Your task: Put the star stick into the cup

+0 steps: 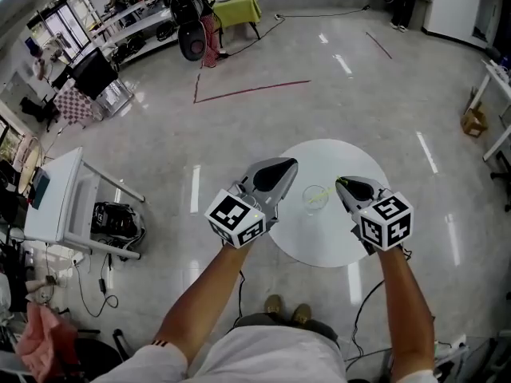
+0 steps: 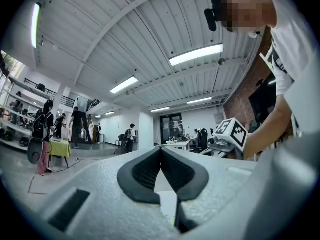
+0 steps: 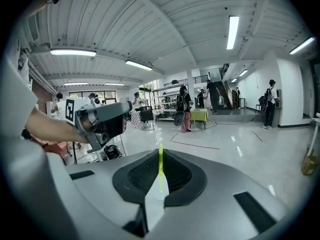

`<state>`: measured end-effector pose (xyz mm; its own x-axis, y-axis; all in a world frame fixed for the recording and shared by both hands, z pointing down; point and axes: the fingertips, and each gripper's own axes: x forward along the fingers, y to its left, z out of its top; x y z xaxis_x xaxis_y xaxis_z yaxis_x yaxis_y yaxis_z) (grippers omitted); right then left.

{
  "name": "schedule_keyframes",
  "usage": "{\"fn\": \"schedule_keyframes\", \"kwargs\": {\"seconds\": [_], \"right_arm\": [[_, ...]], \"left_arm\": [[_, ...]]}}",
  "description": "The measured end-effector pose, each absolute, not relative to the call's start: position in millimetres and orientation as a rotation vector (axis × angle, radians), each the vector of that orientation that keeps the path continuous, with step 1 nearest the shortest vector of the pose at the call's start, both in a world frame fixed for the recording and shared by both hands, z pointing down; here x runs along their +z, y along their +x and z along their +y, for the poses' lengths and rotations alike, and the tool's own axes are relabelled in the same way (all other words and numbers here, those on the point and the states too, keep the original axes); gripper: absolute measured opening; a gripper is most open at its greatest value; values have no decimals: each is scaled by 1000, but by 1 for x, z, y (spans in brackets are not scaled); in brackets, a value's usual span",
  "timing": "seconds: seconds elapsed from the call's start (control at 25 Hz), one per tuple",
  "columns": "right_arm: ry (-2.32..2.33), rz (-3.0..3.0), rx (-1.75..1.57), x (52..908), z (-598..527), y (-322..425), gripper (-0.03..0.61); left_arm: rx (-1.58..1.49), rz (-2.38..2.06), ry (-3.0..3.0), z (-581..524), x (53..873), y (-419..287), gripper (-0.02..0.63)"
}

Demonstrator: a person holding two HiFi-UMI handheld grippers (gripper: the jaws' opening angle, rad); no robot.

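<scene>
Right gripper [image 1: 342, 184]: jaws are pinching a thin yellow-green star stick [image 3: 160, 170] just beside a clear cup [image 1: 315, 197], which is standing on a round white table [image 1: 319, 242]. Left gripper [image 1: 287, 166]: jaws are resting closed on nothing, at the cup's other side.

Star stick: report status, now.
Right gripper shut on star stick, close beside the cup on the white table. Stick not yet in. Left gripper shut, empty. Nothing blocking the cup.
</scene>
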<state>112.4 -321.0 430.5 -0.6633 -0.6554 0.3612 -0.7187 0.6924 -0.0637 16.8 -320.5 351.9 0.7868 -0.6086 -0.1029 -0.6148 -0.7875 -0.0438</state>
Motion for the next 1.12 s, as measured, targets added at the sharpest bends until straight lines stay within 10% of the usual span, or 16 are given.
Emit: {"fn": "schedule_keyframes", "kwargs": {"seconds": [1.12], "right_arm": [[1116, -2513, 494, 487, -346, 105, 25]], "left_arm": [[89, 972, -2976, -331, 389, 5, 15]]}}
